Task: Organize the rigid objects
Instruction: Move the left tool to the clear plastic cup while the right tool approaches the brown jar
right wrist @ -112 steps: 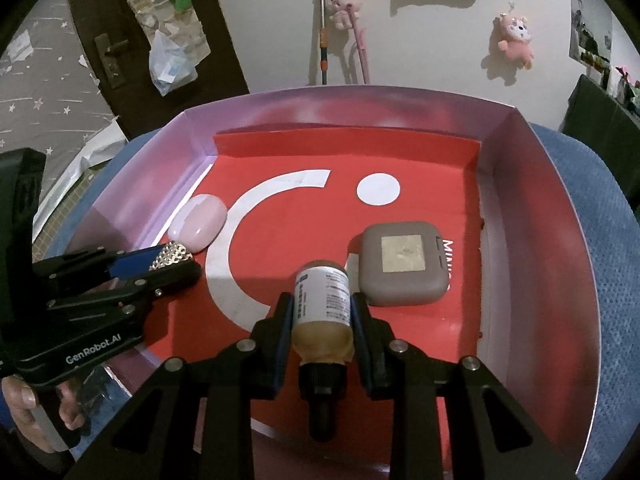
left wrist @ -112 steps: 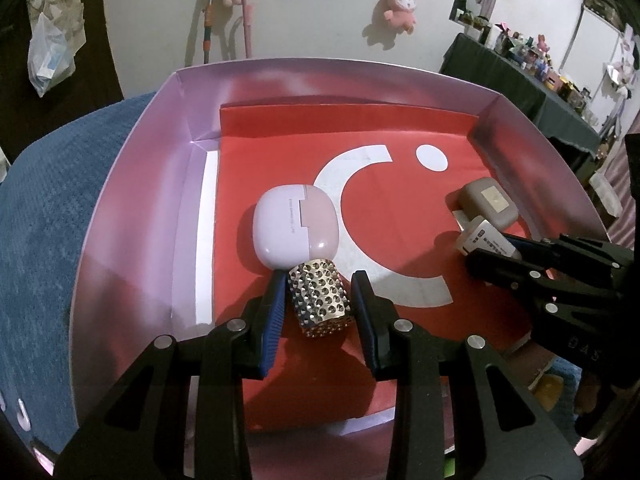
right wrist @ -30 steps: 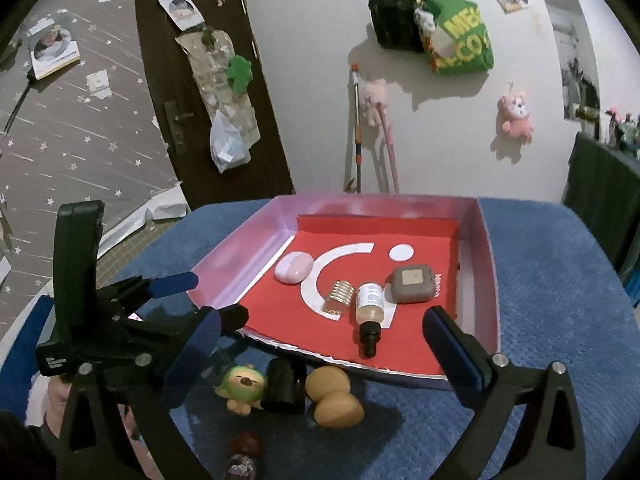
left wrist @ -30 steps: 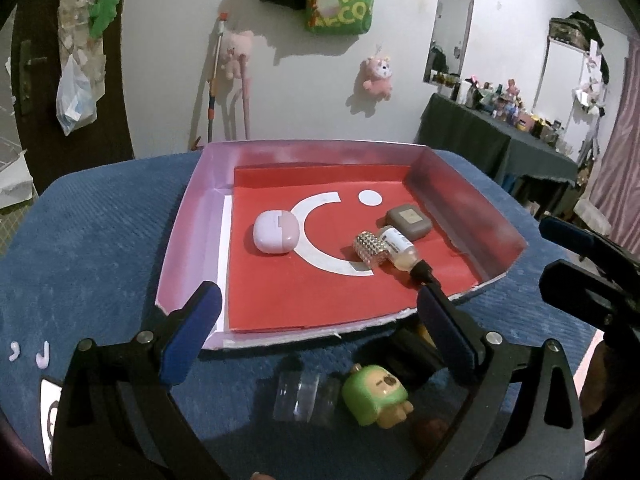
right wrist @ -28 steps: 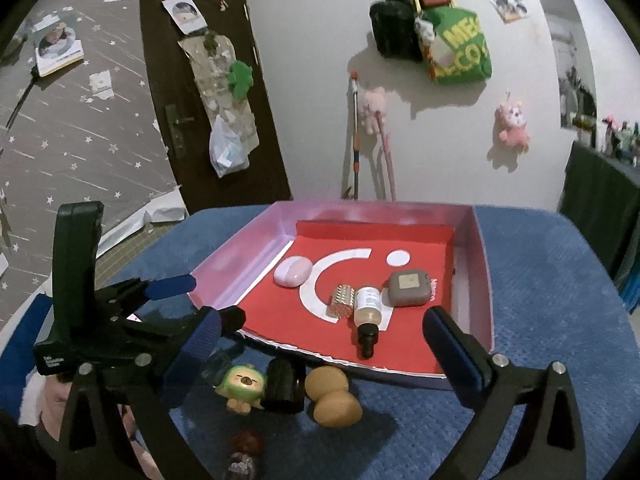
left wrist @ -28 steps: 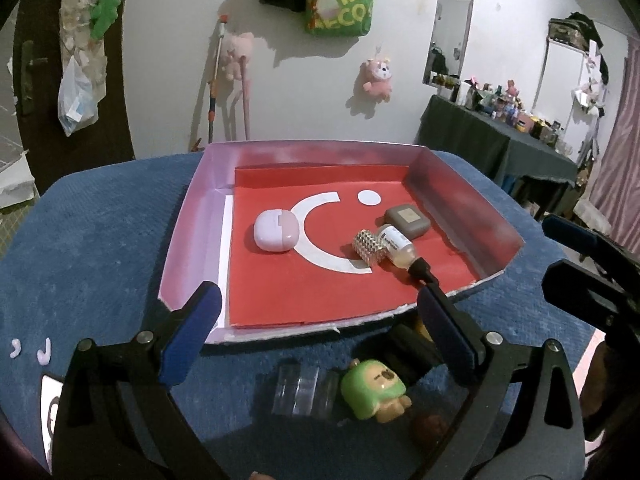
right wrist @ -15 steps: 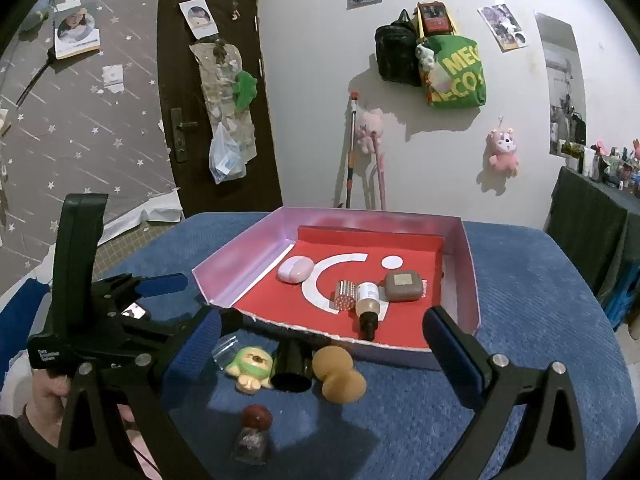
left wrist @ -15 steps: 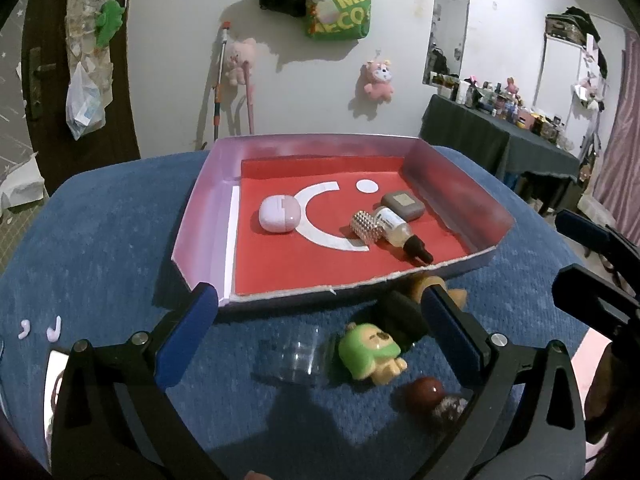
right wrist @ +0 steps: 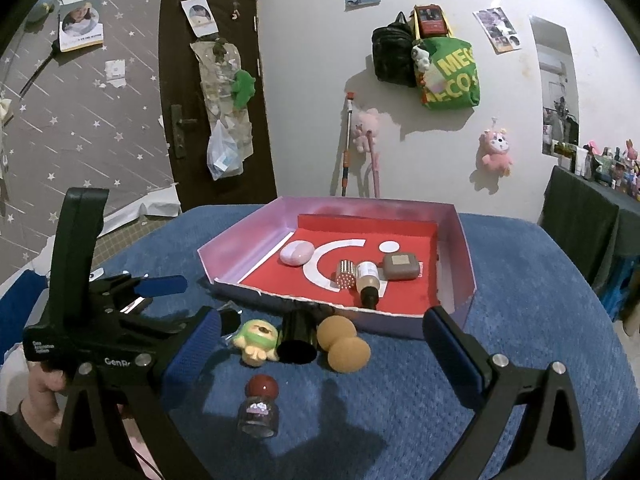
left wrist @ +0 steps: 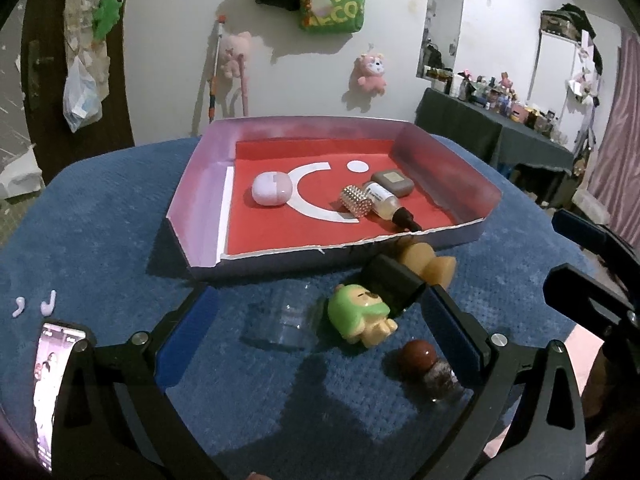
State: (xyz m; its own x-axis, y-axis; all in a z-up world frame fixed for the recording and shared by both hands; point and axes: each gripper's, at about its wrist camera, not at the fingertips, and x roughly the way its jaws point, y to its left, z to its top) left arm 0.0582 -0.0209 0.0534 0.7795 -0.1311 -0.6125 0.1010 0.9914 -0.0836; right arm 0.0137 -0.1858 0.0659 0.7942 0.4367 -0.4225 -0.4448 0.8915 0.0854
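A pink-walled box [left wrist: 448, 166] [right wrist: 240, 252] with a red floor holds a pink case [left wrist: 271, 188] [right wrist: 296, 253], a studded silver cylinder [left wrist: 355, 201] [right wrist: 346, 274], a dropper bottle [left wrist: 386, 206] [right wrist: 368, 278] and a grey-brown case [left wrist: 393, 182] [right wrist: 401, 266]. In front of it on the blue cloth lie a clear cup [left wrist: 282, 320], a green toy [left wrist: 360, 314] [right wrist: 258, 340], a black cup [left wrist: 394, 286] [right wrist: 298, 338], a tan peanut-shaped piece [left wrist: 430, 262] [right wrist: 344, 344] and a red-capped jar [left wrist: 428, 368] [right wrist: 260, 404]. My left gripper [left wrist: 318, 328] and right gripper [right wrist: 324, 344] are both open and empty, held back above these loose things.
A phone [left wrist: 50, 384] lies at the left edge of the cloth beside two small white earbuds [left wrist: 34, 304]. A hand [right wrist: 40, 390] holds the left gripper's handle. A dark table [left wrist: 496, 136] crowded with small items stands at the back right.
Both grippers let go of the studded cylinder and the dropper bottle in the box, opened wide and drew back and up; the loose objects in front of the box came into view.
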